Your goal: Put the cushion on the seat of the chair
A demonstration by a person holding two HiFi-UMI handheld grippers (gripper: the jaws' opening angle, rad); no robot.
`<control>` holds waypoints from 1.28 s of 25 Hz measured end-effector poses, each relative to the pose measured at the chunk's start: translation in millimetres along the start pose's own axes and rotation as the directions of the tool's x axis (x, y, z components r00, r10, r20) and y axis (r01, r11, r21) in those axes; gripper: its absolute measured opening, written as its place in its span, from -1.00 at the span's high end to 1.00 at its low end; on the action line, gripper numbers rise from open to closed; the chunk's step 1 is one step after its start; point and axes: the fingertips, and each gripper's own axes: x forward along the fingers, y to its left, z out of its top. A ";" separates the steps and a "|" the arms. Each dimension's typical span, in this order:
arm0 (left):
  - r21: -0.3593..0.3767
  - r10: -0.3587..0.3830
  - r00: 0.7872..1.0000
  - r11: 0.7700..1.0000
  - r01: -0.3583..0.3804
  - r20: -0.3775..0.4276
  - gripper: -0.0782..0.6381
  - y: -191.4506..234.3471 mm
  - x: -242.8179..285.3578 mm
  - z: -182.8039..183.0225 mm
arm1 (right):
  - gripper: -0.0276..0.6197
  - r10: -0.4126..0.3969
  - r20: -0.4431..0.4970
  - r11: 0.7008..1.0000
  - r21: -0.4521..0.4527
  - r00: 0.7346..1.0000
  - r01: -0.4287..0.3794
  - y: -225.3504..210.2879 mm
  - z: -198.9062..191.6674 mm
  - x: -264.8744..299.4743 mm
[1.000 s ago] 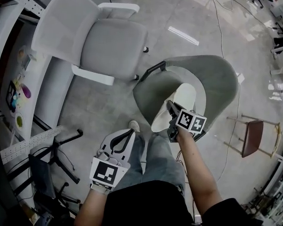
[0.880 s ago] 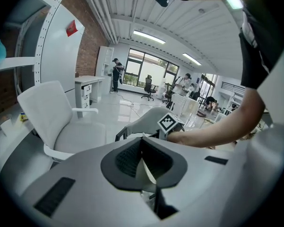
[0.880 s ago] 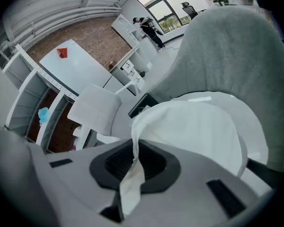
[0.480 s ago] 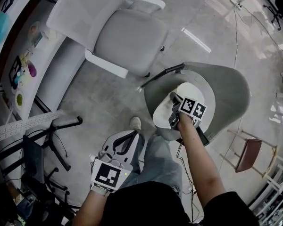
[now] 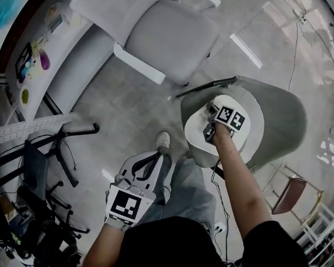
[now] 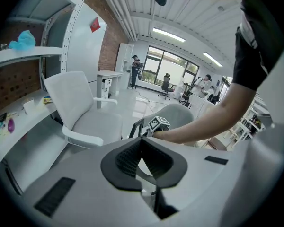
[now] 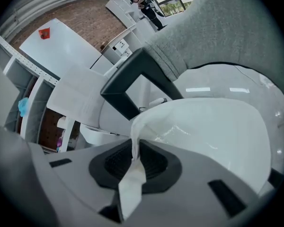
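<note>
The white cushion lies in the bowl of the grey-green chair. It covers most of the seat, and its nearer edge sits close to the seat's front lip, by the black armrest bar. From where I stand the placing looks all but done, and what remains is a clean let-go. I would make sure the cushion rests flat and far enough back toward the backrest. Then the pinch should open fully, and the tool should draw away along the line of the pinched fold rather than upward, so the slick cover is not tugged forward or flipped off the lip. The right gripper reaches down onto that nearer edge. Its fingers have just been easing apart, yet they stand only a sliver open. A thin fold of the cushion's white cover runs between the ribbed pads, so the pinch looks loosened but not yet released. The left gripper hangs low beside the person's leg, well apart from the chair, its fingers closed tip to tip on nothing. A white office chair stands unused farther off.
</note>
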 end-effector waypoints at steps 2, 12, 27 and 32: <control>-0.007 0.009 1.000 1.000 -0.009 -0.006 0.75 1.7 0.5 -3.4 | 0.76 -0.010 -0.014 1.000 -0.002 1.000 0.010 -3.1 -0.6 9.2; -0.051 0.078 0.996 0.995 -0.080 -0.052 0.75 14.7 -3.2 -26.0 | 0.69 -0.028 -0.037 0.997 0.072 0.999 0.031 -24.9 4.7 51.5; -0.046 0.077 0.996 0.996 -0.079 -0.047 0.75 6.9 -3.4 -31.4 | 0.26 0.093 -0.049 0.993 0.076 0.994 -0.089 -23.9 7.2 43.6; -0.029 0.067 0.997 0.997 -0.067 -0.024 0.75 -0.7 -2.2 -22.7 | 0.25 0.116 -0.008 0.989 0.090 0.993 -0.115 -24.1 14.4 18.9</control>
